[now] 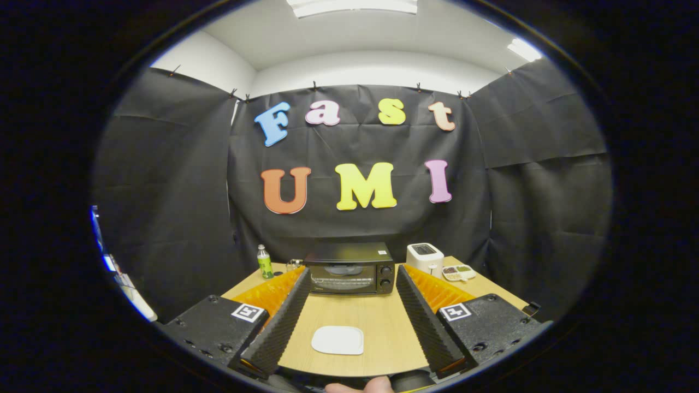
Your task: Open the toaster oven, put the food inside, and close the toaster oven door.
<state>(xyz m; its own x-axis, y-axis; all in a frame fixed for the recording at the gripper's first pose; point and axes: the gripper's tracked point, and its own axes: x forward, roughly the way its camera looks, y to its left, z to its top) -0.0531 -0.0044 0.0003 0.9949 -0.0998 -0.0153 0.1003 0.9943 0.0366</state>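
The tongs (349,322) stand wide apart and hold nothing. At twelve o'clock beyond them, the black box-shaped toaster oven (349,268) sits on the light wooden worktop (382,322), its glass door closed. A white square plate (337,340) lies bare between the fingers. Something pale seems to lie inside the oven, but I cannot be sure. So this fits either the beginning or the end.
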